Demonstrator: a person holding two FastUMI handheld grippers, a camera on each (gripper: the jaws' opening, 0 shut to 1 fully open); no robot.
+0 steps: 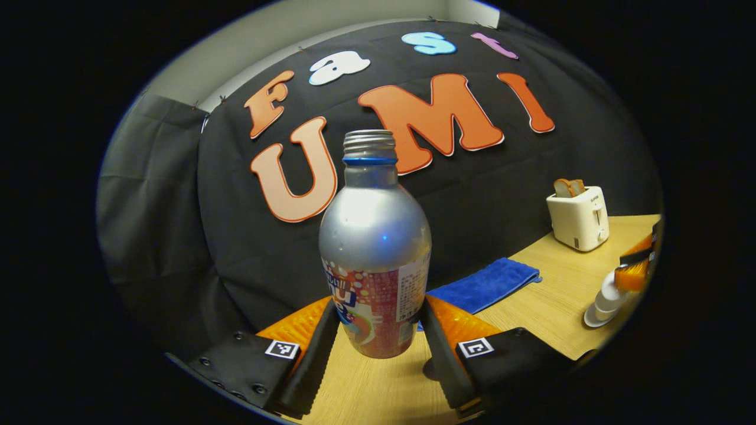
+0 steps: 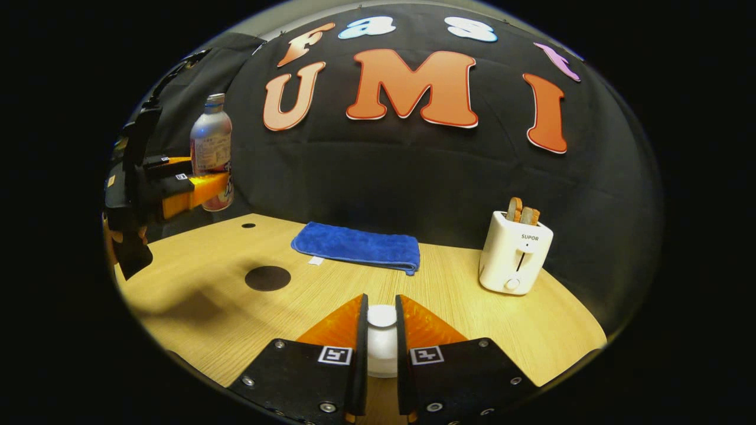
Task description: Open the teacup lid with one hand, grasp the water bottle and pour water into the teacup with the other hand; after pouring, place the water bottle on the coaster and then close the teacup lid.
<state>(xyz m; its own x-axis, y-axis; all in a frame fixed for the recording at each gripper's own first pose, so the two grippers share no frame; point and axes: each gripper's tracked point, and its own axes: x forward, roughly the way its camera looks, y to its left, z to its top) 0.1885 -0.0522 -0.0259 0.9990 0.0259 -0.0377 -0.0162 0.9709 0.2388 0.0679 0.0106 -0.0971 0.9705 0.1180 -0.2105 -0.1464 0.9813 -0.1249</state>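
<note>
Wooden tabletop [image 2: 207,319], dark cloth behind. Left tool [image 1: 378,330] pinches the uncapped metal water bottle [image 1: 375,248] low on its smooth, probably slippery body. Right tool [image 2: 382,339] pinches the white teacup lid [image 2: 382,317], likely fragile.

The water bottle [image 1: 374,248] is a silvery metal one with a red printed label and a bare threaded neck with no cap, held upright in the air above the wooden table, to the left and well apart from the cup. The coaster [image 2: 267,278] is a flat dark round disc lying bare on the tabletop below and in front of the bottle. The teacup [image 1: 603,307] is small and white, standing on a white saucer, with its white knobbed lid [image 2: 382,316] on top.
</note>
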